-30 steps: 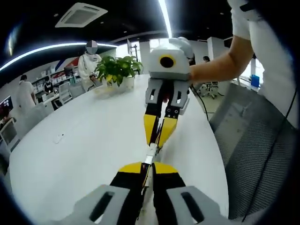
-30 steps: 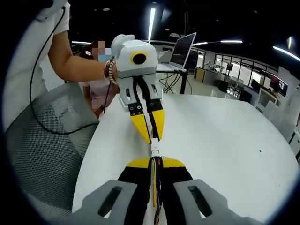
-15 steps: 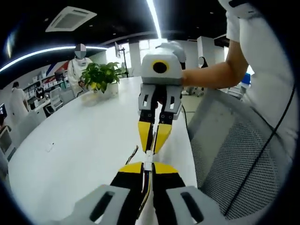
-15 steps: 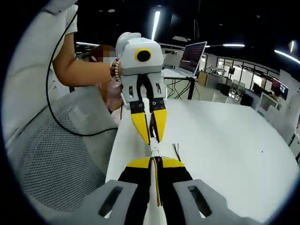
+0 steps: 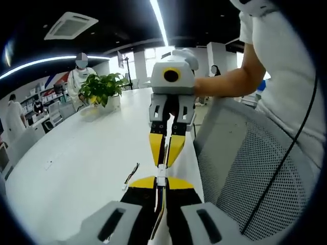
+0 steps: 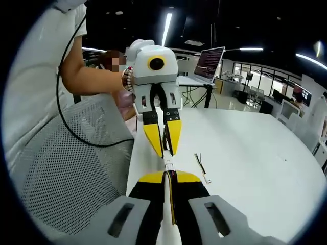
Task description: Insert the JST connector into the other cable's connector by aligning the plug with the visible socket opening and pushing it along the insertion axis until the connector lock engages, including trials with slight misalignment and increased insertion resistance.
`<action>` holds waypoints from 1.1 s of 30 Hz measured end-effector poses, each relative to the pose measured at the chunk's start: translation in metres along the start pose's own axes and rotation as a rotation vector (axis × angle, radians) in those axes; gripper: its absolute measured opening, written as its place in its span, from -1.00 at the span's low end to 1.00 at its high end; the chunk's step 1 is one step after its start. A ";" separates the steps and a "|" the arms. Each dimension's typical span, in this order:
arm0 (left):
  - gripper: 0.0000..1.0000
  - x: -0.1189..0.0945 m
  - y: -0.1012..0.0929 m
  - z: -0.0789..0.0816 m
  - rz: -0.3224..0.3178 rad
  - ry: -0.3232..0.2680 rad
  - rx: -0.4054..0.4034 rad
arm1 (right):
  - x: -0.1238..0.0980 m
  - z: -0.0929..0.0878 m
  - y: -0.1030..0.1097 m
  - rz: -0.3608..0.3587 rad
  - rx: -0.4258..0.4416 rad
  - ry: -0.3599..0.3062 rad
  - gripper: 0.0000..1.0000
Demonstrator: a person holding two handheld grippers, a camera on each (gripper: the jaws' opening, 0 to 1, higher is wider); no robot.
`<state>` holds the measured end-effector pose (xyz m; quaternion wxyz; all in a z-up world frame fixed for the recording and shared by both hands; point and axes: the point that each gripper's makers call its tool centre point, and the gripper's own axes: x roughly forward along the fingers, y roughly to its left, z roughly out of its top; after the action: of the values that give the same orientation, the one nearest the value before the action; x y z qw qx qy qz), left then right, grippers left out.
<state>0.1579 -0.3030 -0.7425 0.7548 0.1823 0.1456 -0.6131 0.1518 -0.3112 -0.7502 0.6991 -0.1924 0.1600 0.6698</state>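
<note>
Left gripper (image 5: 161, 185) and right gripper (image 6: 170, 178), each clenched on its cable, hold white JST connectors (image 5: 161, 170) meeting tip-to-tip above the tabletop (image 5: 76, 168); mating looks near, lock engagement unconfirmed.

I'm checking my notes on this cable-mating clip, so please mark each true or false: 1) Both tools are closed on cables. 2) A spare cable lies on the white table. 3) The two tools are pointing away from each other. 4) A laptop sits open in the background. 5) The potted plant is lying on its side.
1) True: the left tool and right tool each pinch a cable.
2) True: a spare cable lies on the white table.
3) False: they face each other, tips nearly meeting.
4) True: the laptop is open.
5) False: the potted plant stands upright.
</note>
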 end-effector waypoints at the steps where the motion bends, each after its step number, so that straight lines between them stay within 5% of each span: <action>1: -1.00 0.001 -0.001 -0.001 -0.004 0.001 -0.004 | 0.001 -0.001 0.001 0.001 0.000 0.002 -0.94; 33: -1.00 0.003 0.000 -0.003 0.002 -0.039 -0.053 | 0.005 -0.006 -0.002 -0.016 0.056 -0.015 -0.95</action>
<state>0.1582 -0.3038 -0.7468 0.7626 0.1504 0.1467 -0.6118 0.1543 -0.3101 -0.7579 0.7107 -0.1690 0.1717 0.6610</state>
